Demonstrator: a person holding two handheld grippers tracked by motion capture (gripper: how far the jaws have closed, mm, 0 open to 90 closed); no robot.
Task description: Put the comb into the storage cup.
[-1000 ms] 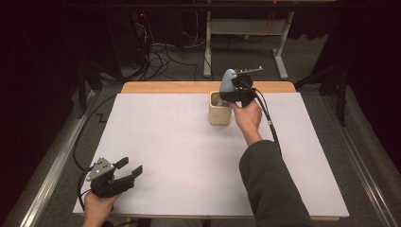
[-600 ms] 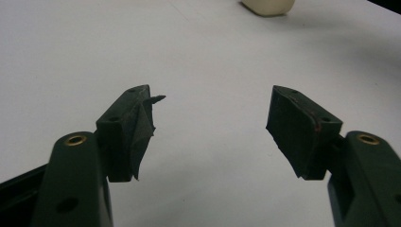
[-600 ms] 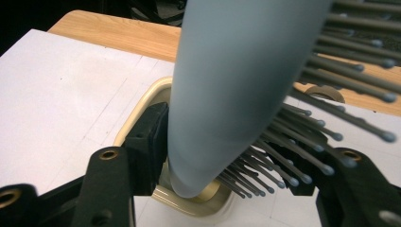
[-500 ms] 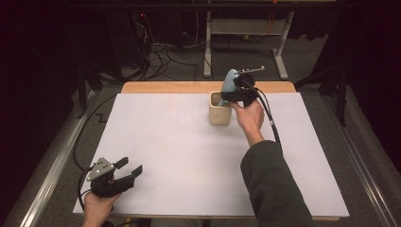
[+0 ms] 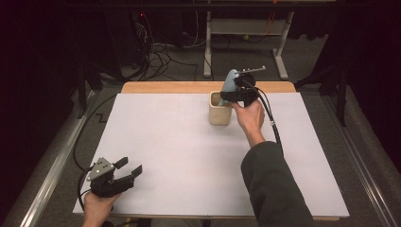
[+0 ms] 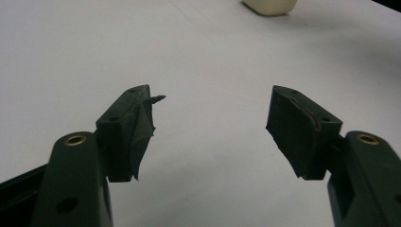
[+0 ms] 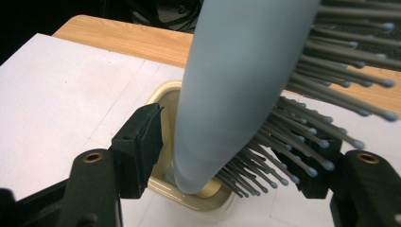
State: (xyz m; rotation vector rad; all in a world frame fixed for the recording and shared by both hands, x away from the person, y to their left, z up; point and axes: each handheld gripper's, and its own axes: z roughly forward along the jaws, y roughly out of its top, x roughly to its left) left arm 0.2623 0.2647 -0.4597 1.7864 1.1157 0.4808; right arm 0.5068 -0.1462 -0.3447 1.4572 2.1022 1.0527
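Brush [image 7: 236,90] stands handle-down in the cup [image 7: 163,101], its pale blue back toward the right gripper's camera and its bristles [image 7: 326,118] spreading to one side. The right gripper [image 5: 235,94] sits at the cup's rim with the brush between its jaws, which have just been opening; one pad [image 7: 142,146] stands clear of the brush, and the bristles reach the other. The cup [image 5: 220,109] stands near the far edge of the white sheet [image 5: 179,156]. The left gripper [image 5: 130,170] rests well away from the cup, at the sheet's near corner, jaws wide apart with nothing between them.
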